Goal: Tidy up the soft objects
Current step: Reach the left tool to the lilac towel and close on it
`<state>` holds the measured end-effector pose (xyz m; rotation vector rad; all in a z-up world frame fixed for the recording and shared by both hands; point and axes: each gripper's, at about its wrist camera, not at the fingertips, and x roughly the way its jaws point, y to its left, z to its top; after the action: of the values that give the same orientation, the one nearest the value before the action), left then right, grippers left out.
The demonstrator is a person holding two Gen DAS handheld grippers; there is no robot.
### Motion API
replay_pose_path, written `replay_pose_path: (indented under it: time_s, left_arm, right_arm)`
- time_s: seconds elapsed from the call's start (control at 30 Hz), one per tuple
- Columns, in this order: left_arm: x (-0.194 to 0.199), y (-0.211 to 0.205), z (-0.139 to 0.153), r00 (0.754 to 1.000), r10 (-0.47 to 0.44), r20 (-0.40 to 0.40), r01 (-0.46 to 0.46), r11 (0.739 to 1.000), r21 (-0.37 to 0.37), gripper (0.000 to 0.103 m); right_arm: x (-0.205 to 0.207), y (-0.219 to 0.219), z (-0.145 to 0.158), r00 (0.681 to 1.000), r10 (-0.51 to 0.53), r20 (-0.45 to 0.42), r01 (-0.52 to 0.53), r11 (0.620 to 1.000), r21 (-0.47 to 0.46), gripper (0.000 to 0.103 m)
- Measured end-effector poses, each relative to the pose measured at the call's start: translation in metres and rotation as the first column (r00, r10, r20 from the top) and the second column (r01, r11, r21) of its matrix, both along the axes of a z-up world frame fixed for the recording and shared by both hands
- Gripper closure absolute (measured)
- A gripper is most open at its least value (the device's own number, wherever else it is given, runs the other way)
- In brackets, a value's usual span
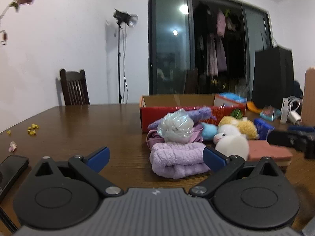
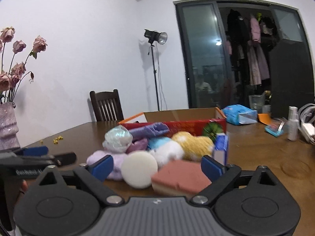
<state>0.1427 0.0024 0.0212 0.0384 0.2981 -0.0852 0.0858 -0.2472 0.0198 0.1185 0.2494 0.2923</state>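
Ahead of both spread, empty tongs, left tongs and right tongs, the soft objects are lying heaped on the bench just before the red box, suggesting the sorting is hardly beginning.

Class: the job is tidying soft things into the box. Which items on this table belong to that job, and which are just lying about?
Job: lilac towel, white plush, yellow plush, pink sponge, red box.

Lying about: phone, spray bottle, vase, tissue pack.
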Motion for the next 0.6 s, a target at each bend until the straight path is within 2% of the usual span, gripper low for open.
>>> replay_pose_path:
  time_s: [0.07, 0.1, 0.13, 0.17, 0.23, 0.27, 0.33, 0.37, 0.43, 0.5, 0.57, 0.6]
  left_arm:
    - [0.016, 0.007, 0.003, 1.000, -0.005, -0.024, 0.004, 0.999, -0.043, 0.000]
    - [0.025, 0.011, 0.004, 0.999, -0.001, -0.035, -0.002, 0.998, -0.067, 0.000]
    - [0.036, 0.017, 0.006, 0.999, 0.007, -0.050, -0.011, 0.996, -0.087, 0.004]
    - [0.045, 0.023, 0.007, 0.998, 0.019, -0.065, -0.025, 0.995, -0.094, 0.015]
    - [0.065, 0.035, 0.009, 0.991, 0.035, -0.130, -0.051, 0.990, -0.128, 0.028]
    - [0.074, 0.042, 0.008, 0.985, 0.014, -0.172, -0.044, 0.984, -0.172, 0.028]
    - [0.091, 0.061, 0.004, 0.963, -0.056, -0.262, -0.027, 0.953, -0.303, 0.030]
    - [0.096, 0.067, 0.002, 0.954, -0.081, -0.289, -0.023, 0.941, -0.337, 0.032]
    - [0.100, 0.071, -0.001, 0.946, -0.121, -0.299, 0.015, 0.943, -0.333, 0.035]
    - [0.101, 0.064, -0.006, 0.935, -0.171, -0.309, 0.074, 0.950, -0.304, 0.047]
    - [0.105, 0.056, -0.010, 0.913, -0.236, -0.332, 0.129, 0.941, -0.313, 0.070]
    - [0.108, 0.053, -0.012, 0.904, -0.261, -0.339, 0.151, 0.936, -0.318, 0.072]
  right_arm:
    - [0.018, 0.006, 0.005, 0.999, 0.044, -0.028, -0.043, 0.999, 0.023, 0.034]
    - [0.028, 0.011, 0.007, 0.996, 0.083, -0.042, -0.081, 0.996, 0.042, 0.038]
    - [0.035, 0.016, 0.009, 0.992, 0.119, -0.050, -0.116, 0.992, 0.050, 0.043]
    - [0.043, 0.023, 0.010, 0.987, 0.153, -0.054, -0.151, 0.987, 0.048, 0.048]
    - [0.061, 0.042, 0.010, 0.973, 0.224, -0.060, -0.223, 0.975, 0.024, 0.057]
    - [0.072, 0.052, 0.008, 0.963, 0.251, -0.094, -0.252, 0.968, 0.001, 0.061]
    - [0.089, 0.070, 0.002, 0.945, 0.278, -0.171, -0.287, 0.957, -0.032, 0.068]
    - [0.092, 0.076, 0.000, 0.944, 0.275, -0.181, -0.289, 0.956, -0.052, 0.068]
    - [0.093, 0.078, 0.001, 0.956, 0.233, -0.178, -0.253, 0.962, -0.100, 0.066]
    - [0.100, 0.071, 0.002, 0.957, 0.205, -0.205, -0.228, 0.969, -0.098, 0.066]
    - [0.105, 0.066, 0.006, 0.957, 0.193, -0.219, -0.221, 0.969, -0.110, 0.066]
    - [0.107, 0.066, 0.008, 0.964, 0.168, -0.208, -0.199, 0.970, -0.140, 0.065]
